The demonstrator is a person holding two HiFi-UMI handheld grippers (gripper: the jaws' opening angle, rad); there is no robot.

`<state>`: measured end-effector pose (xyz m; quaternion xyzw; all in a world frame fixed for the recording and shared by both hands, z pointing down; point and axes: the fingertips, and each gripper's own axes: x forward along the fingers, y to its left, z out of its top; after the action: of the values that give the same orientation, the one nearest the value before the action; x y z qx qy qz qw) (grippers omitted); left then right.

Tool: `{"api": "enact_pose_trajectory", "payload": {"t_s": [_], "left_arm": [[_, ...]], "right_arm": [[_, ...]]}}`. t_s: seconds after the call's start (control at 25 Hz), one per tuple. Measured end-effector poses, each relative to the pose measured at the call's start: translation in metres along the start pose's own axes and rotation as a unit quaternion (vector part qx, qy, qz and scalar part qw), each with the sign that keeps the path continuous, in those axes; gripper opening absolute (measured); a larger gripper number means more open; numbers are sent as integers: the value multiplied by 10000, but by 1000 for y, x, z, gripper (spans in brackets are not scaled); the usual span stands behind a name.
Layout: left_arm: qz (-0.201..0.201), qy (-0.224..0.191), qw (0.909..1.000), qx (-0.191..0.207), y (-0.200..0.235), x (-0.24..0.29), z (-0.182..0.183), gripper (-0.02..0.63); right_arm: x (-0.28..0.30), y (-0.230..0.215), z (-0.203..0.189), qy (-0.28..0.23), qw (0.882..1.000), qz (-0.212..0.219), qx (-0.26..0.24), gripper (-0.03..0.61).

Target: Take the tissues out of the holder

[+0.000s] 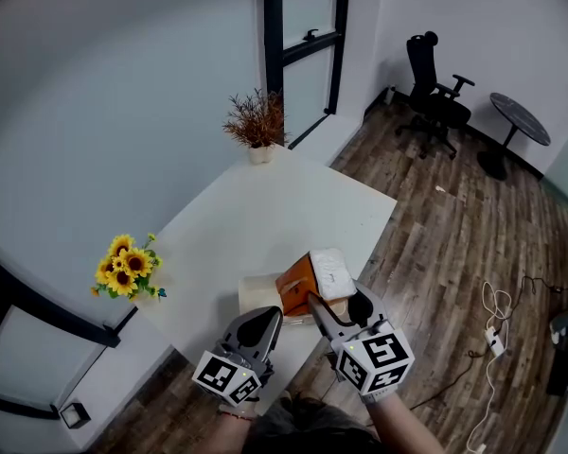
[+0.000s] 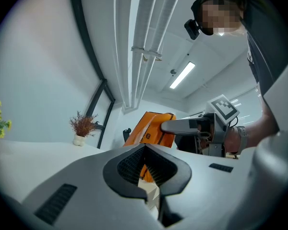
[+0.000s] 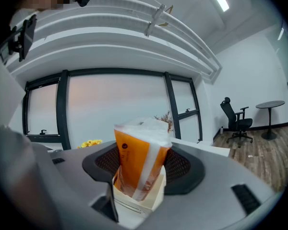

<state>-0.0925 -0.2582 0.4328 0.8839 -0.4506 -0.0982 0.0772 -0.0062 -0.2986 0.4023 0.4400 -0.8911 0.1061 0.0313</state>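
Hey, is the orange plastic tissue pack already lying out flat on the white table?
No, the orange plastic tissue pack stands upright with its lower end inside the cream box holder.

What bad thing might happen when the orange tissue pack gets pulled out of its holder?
1. The pack sits tilted in the right claw, so it might slip out.
2. Its bottom is inside the holder. If it sticks, the holder might lift too, though the left claw seems to pinch its wall.
3. The holder stands near the table edge and might get tugged off.
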Motion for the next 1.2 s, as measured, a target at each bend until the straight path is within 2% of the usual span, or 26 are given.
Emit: {"api": "enact_pose_trajectory", "payload": {"t_s": [1.2], "left_arm": [[174, -202, 9995, 175, 15, -7, 26, 8]], "right_arm": [[-5, 7, 15, -105, 9999, -15, -48, 262]]}}
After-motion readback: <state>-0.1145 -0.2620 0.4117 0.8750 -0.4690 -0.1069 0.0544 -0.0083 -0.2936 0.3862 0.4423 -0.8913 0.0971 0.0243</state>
